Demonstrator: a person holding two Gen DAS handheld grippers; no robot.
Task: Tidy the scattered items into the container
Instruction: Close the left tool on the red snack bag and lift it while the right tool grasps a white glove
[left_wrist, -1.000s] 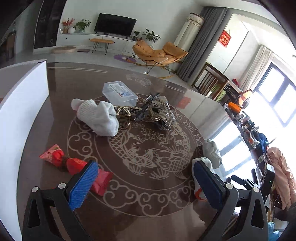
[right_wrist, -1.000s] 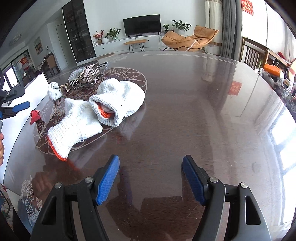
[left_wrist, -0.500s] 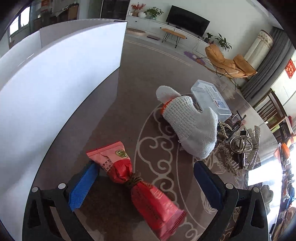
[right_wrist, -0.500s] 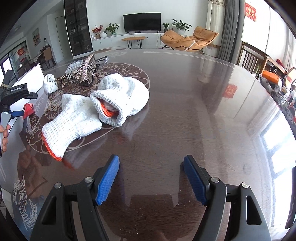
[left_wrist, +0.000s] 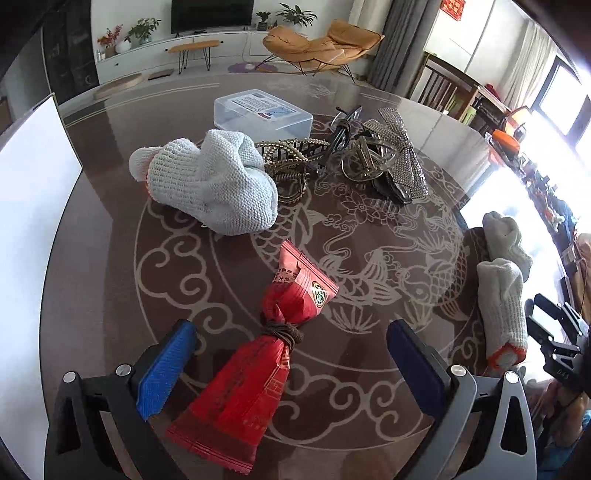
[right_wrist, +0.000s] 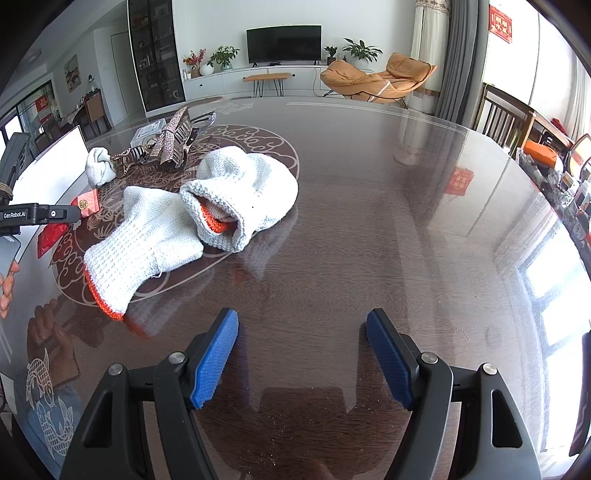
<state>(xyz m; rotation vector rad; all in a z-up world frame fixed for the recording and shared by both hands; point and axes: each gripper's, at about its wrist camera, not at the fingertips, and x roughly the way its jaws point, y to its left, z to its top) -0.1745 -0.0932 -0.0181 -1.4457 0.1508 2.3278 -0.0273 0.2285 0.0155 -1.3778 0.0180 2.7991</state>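
Left claw (left_wrist: 291, 363) stands apart, astride a crinkled red foil packet (left_wrist: 266, 354) tied at its waist with brown cord, lying near the glossy dark desk (right_wrist: 369, 206) edge. Right claw (right_wrist: 303, 360) apart, empty. White knit gloves (right_wrist: 192, 221), orange-cuffed, lie mid-desk. "GenRobot.AI" is legible on the left gripper's body.

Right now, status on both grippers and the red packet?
Left hand-held gripper open, straddling red packet. Right hand-held gripper open, empty. Nothing blocking.
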